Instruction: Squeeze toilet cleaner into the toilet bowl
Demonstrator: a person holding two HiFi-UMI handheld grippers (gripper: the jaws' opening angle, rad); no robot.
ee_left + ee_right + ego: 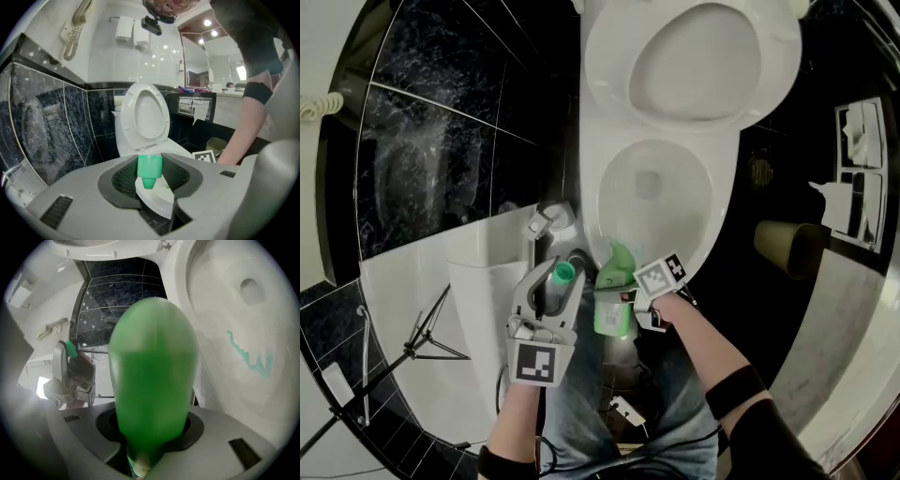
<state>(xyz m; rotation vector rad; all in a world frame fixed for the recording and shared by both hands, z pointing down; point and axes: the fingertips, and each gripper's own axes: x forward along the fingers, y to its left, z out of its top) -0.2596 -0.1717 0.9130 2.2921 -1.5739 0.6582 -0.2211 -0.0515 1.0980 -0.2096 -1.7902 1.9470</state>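
Observation:
A white toilet with its lid raised (694,56) has its bowl rim (609,202) just ahead of both grippers. My right gripper (625,300) is shut on a green toilet-cleaner bottle (617,270), whose top leans toward the bowl's near edge. In the right gripper view the bottle (152,366) fills the space between the jaws, and a teal streak of cleaner (251,359) runs down the bowl wall. My left gripper (560,279) is shut on the bottle's green cap (565,271), left of the bowl. The cap (149,168) sits pinched between the dark pads.
A brown waste bin (787,246) stands right of the toilet, with a toilet-paper holder (861,178) on the wall beyond it. Black tiled wall (441,122) and a white ledge (478,281) lie to the left. A tripod (422,342) stands at lower left.

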